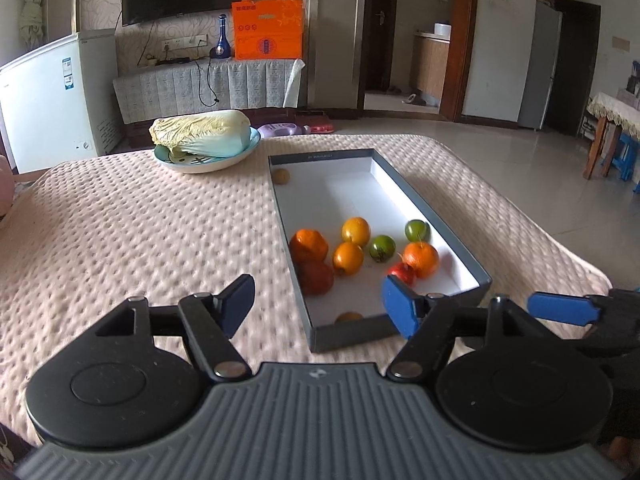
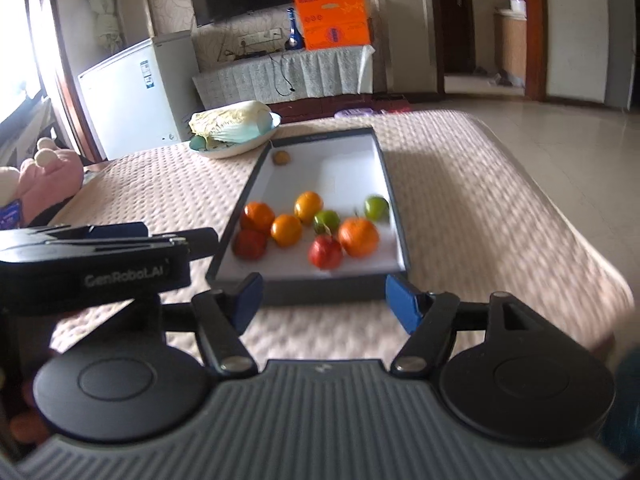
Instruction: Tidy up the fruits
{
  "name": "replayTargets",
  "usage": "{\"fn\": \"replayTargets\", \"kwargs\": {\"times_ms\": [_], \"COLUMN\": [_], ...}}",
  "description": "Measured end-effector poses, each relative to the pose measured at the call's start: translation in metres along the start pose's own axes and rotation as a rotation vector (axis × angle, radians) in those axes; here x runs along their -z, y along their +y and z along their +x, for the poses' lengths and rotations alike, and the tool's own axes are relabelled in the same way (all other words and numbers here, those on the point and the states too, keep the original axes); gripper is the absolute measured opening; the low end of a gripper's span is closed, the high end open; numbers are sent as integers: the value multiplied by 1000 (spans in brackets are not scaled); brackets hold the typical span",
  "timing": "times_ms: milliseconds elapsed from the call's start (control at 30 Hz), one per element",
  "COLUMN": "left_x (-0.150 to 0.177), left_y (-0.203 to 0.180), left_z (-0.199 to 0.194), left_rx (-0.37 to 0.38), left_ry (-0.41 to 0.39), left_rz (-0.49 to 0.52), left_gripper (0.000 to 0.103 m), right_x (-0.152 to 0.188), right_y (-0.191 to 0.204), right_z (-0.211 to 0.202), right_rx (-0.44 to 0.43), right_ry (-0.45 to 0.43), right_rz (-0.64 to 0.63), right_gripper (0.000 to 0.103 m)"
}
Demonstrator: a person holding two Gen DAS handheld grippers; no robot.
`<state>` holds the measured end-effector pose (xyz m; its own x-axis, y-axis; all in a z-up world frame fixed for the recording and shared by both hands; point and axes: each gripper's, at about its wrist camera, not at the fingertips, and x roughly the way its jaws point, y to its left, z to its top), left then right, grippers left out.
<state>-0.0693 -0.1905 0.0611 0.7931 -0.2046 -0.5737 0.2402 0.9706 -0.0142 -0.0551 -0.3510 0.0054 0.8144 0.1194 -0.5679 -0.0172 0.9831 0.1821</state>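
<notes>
A shallow grey box with a white floor lies on the quilted table. Inside it lie several fruits: oranges, two green fruits, red fruits and a small brown one at the far end. My left gripper is open and empty just before the box's near left corner. My right gripper is open and empty in front of the box's near wall. The right gripper's finger shows at the right of the left view.
A plate with a napa cabbage stands at the table's far side. A pink plush toy lies at the left edge. The table's edge falls off on the right to a tiled floor.
</notes>
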Motion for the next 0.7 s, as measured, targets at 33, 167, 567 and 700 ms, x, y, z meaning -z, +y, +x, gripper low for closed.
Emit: {"fn": "replayTargets", "kwargs": {"times_ms": [33,167,567,700], "left_x": [4,15,33,34], "left_y": [-1,-1,-11,-13], "left_z": [-3,-13,-15,-10], "left_rx": [-3,-5,-10,-10], "left_ry": [2,18,49,57], "left_rz": [6,4,38,47], "left_gripper": [75,75,77,77], "right_x": [3,16,25,25], "right_y": [-4,-14,-21,-19], "right_z": [-5,-18,-14,-10], "right_rx": [-2,18,25,24], "right_ry": [8,38,84,90], "right_rz": [19,51,25,10], "right_gripper": [70,70,70,70]}}
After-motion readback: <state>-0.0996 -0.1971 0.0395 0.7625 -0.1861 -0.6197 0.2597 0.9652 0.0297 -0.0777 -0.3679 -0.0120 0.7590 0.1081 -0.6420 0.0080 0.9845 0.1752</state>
